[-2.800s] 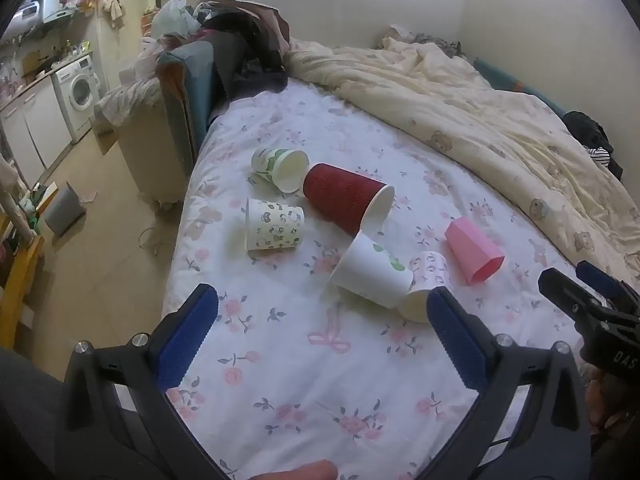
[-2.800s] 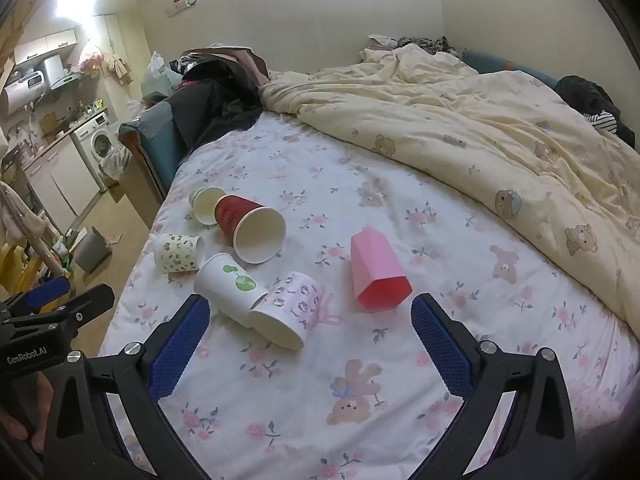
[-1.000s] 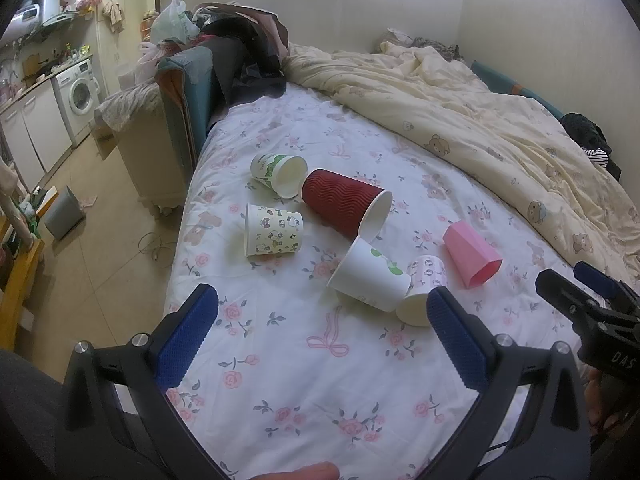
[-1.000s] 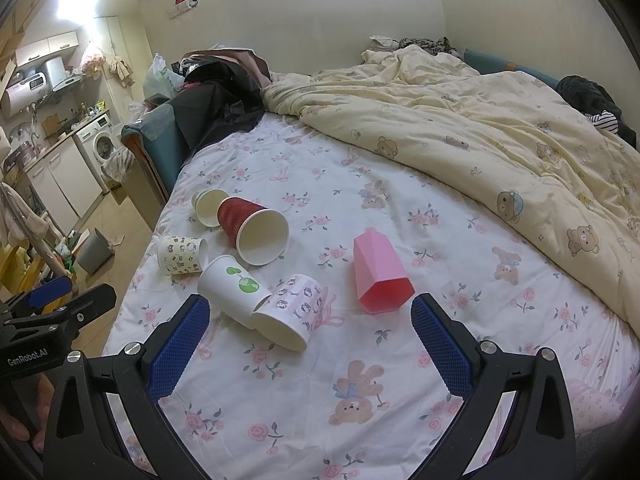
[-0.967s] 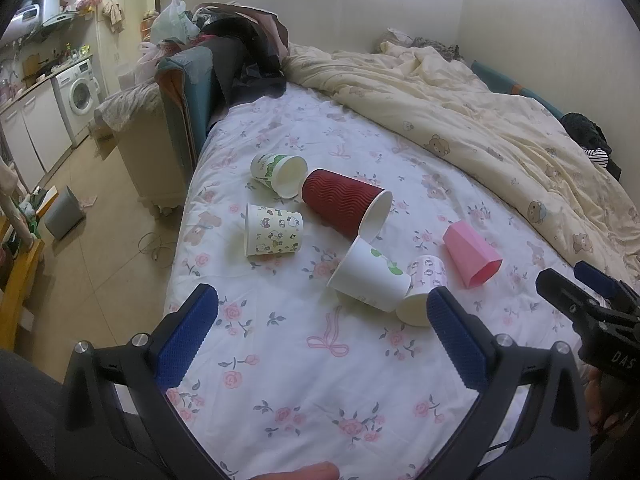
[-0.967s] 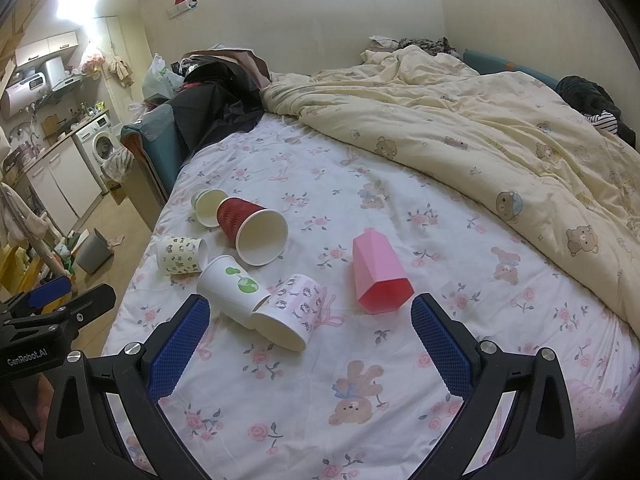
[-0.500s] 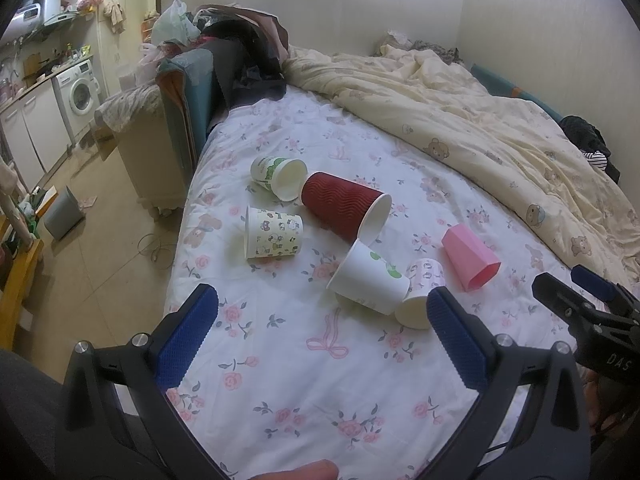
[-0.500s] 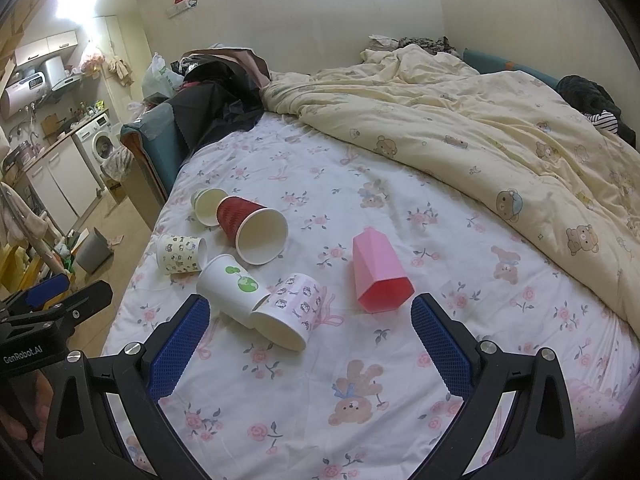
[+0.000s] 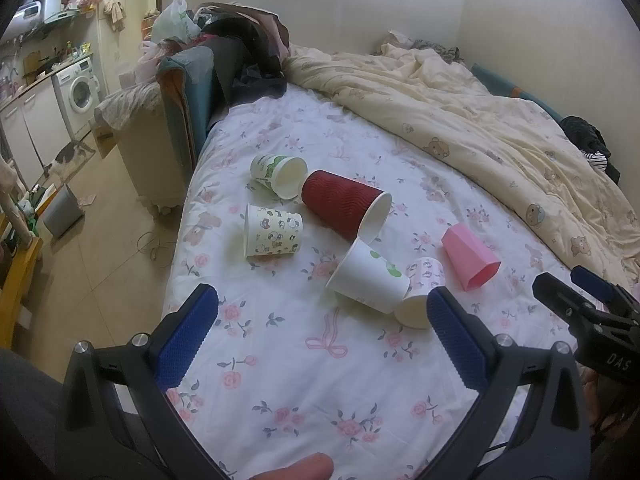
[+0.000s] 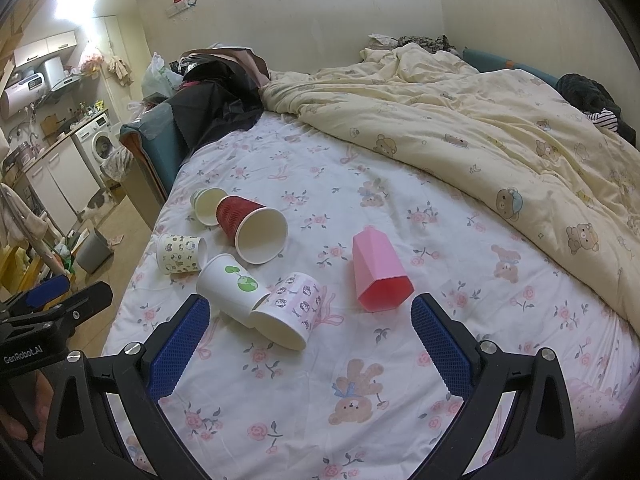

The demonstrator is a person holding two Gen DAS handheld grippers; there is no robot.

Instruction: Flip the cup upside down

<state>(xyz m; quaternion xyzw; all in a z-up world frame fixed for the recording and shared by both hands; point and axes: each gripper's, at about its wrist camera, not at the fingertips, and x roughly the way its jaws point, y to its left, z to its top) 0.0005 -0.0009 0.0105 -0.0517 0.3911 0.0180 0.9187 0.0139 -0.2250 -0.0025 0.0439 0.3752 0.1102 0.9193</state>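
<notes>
Several cups lie on their sides on a floral bed sheet (image 9: 280,360): a red ribbed cup (image 9: 344,204) (image 10: 250,226), a pink plastic cup (image 9: 470,258) (image 10: 380,272), a white cup with a green logo (image 9: 368,278) (image 10: 230,284), a pink-patterned cup (image 9: 422,296) (image 10: 286,310), a cartoon-print cup (image 9: 274,232) (image 10: 180,254) and a green-print cup (image 9: 278,172) (image 10: 206,202). My left gripper (image 9: 320,340) is open and empty, held above the sheet short of the cups. My right gripper (image 10: 310,344) is open and empty, near the pink-patterned cup.
A cream bear-print duvet (image 10: 480,128) covers the bed's far and right side. Dark clothes (image 9: 244,56) pile on a chair at the bed's head. The bed's left edge drops to a tiled floor (image 9: 100,240) with a grey bin (image 9: 64,212).
Both grippers have drifted slightly, so the cups sit a little lower in the views. No cup has moved and both grippers stay open.
</notes>
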